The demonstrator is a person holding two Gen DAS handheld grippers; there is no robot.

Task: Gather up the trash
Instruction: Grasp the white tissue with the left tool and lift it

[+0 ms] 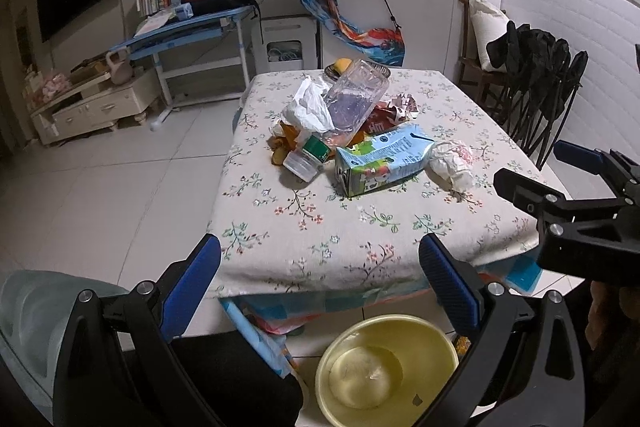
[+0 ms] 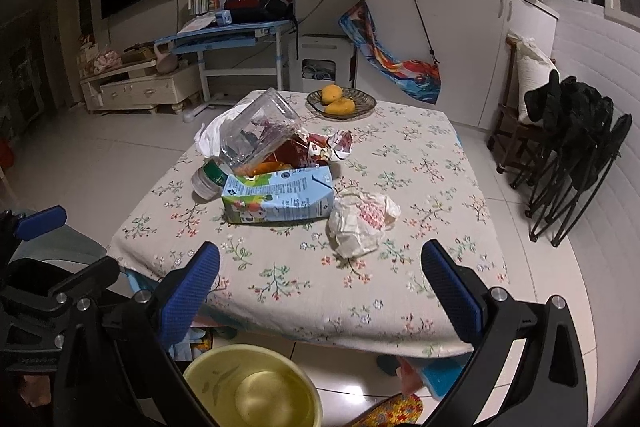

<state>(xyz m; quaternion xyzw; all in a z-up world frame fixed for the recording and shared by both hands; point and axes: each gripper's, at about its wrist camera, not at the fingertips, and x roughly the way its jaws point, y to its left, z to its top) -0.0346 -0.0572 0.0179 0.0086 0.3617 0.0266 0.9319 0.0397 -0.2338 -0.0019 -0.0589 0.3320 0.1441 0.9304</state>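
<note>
A trash pile sits mid-table on the floral cloth [image 1: 320, 227]: a clear plastic jar [image 1: 354, 99], a small water bottle [image 1: 306, 157], a blue milk carton [image 1: 380, 159], a crumpled paper wrapper [image 1: 452, 161], white tissue [image 1: 308, 107] and red snack wrappers [image 1: 394, 111]. The right wrist view shows the same jar [image 2: 256, 131], carton [image 2: 280, 197] and wrapper [image 2: 362, 221]. A yellow bin [image 1: 386, 367] stands on the floor below the near table edge; it also shows in the right wrist view [image 2: 252, 387]. My left gripper [image 1: 320, 287] and right gripper [image 2: 320, 291] are open and empty, short of the pile.
A dish of mangoes [image 2: 340, 101] sits at the table's far edge. Black folding chairs [image 2: 576, 155] lean against the right wall. A blue desk [image 1: 188, 31] and a low cabinet [image 1: 96, 103] stand at the left. A grey chair back [image 1: 28, 315] is beside my left gripper.
</note>
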